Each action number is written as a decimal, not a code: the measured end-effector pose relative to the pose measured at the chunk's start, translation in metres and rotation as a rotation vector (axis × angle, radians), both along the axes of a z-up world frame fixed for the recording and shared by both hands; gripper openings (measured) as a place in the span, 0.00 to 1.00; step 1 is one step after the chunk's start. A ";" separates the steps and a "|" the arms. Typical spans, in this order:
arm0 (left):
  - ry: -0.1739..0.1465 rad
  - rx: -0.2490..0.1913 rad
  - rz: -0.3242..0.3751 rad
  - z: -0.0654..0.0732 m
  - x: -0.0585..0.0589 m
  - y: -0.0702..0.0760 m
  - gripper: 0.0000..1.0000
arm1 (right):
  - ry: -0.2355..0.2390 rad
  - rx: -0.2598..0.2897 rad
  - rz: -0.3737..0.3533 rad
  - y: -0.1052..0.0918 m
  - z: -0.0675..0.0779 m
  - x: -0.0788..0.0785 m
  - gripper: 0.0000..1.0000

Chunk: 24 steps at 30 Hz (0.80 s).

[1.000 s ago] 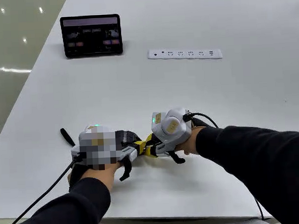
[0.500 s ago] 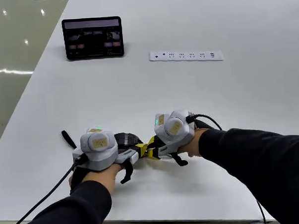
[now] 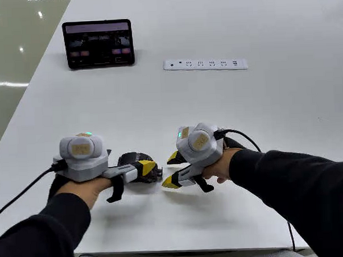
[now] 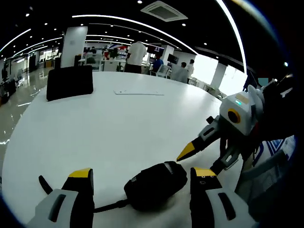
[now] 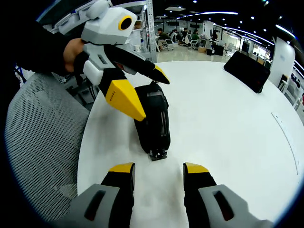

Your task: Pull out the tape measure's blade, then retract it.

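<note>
The table (image 3: 216,104) is offering little grip to the tape measure (image 5: 153,118), which is lying loose between the left gripper's (image 4: 142,172) parted jaws. It is risking a skid if the right gripper (image 5: 159,167), jaws also apart just short of the blade hook (image 5: 158,154), tugs first. Since a second ago, the grippers are standing farther apart.

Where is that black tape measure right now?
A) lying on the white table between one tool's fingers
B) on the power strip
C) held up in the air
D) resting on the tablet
A: the tape measure lies on the table between the left gripper's open fingers, the right gripper open beside it.
</note>
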<state>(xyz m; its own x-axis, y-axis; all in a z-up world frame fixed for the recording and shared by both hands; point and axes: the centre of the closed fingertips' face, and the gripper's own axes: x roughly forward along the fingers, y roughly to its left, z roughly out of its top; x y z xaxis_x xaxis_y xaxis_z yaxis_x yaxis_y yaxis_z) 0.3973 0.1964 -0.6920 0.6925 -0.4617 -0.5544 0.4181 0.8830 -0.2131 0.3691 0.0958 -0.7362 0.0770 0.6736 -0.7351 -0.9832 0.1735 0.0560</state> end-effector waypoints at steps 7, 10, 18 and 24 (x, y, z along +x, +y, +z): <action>-0.031 0.041 -0.081 0.011 -0.018 0.028 1.00 | -0.023 0.037 -0.095 -0.054 0.024 0.002 0.44; -0.082 0.043 -0.113 0.024 -0.022 0.035 1.00 | -0.033 0.028 -0.143 -0.079 0.030 0.004 0.48; -0.070 0.008 -0.156 0.041 -0.040 0.043 1.00 | -0.105 0.064 -0.263 -0.122 0.049 0.002 0.62; -0.073 -0.004 -0.124 0.038 -0.049 0.055 1.00 | -0.140 0.107 -0.328 -0.149 0.063 -0.006 0.74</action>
